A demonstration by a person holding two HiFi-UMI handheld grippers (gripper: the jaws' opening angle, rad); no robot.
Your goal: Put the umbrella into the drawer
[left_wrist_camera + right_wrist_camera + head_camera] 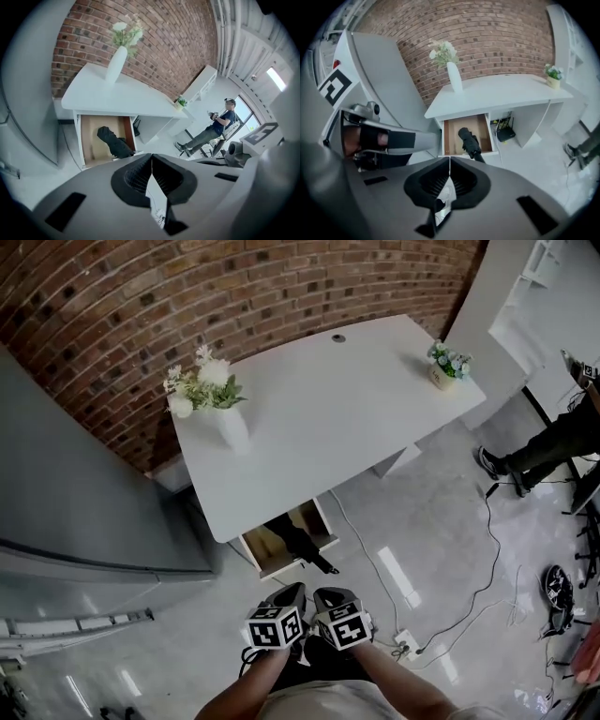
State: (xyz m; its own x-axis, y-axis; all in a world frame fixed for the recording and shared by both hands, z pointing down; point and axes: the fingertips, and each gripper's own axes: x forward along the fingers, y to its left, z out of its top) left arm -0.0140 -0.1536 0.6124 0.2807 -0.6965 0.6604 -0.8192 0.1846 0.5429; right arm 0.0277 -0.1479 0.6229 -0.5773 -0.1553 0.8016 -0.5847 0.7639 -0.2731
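A black folded umbrella lies slantwise in the open wooden drawer under the white desk, and its handle end pokes out over the drawer's front edge. It also shows in the left gripper view as the umbrella in the drawer, and in the right gripper view as the umbrella in the drawer. My left gripper and right gripper hang side by side above the floor, in front of the drawer and well back from it. Both are shut with nothing between the jaws.
A white vase of flowers and a small potted plant stand on the desk. A grey cabinet is at the left. Cables and a power strip lie on the floor at the right. A person sits at the far right.
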